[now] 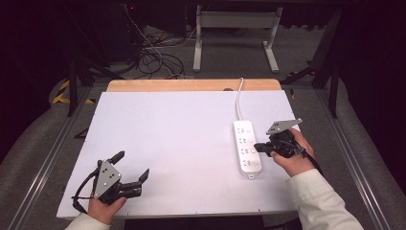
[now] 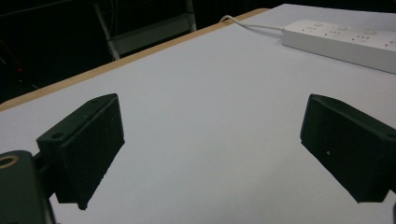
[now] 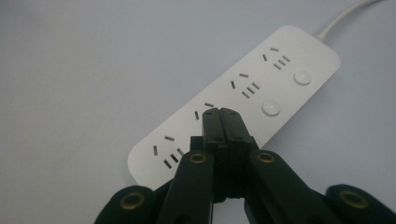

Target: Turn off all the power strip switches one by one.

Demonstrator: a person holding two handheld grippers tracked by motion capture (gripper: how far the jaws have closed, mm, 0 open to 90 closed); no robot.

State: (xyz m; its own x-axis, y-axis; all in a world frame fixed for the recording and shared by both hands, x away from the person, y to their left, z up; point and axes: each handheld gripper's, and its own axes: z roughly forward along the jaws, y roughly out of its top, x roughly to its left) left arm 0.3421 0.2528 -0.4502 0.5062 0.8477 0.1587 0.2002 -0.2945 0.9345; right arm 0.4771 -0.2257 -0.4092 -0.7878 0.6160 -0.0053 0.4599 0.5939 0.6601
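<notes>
A white power strip (image 1: 247, 146) with several sockets and round buttons lies on the right half of the white table (image 1: 167, 134), its cord (image 1: 238, 98) running to the far edge. My right gripper (image 1: 257, 147) reaches over the strip from the right, jaws pressed together with nothing between them. In the right gripper view its tips (image 3: 221, 112) sit above the strip (image 3: 243, 88), beside a socket and in line with the row of buttons (image 3: 271, 108). Whether they touch it I cannot tell. My left gripper (image 1: 131, 165) rests near the front left corner, jaws wide open and empty (image 2: 212, 149).
A wooden strip (image 1: 191, 85) borders the table's far edge. Beyond it, white legs of another table (image 1: 234, 19) and tangled cables (image 1: 153, 57) lie on the dark floor. The power strip (image 2: 345, 39) appears far off in the left gripper view.
</notes>
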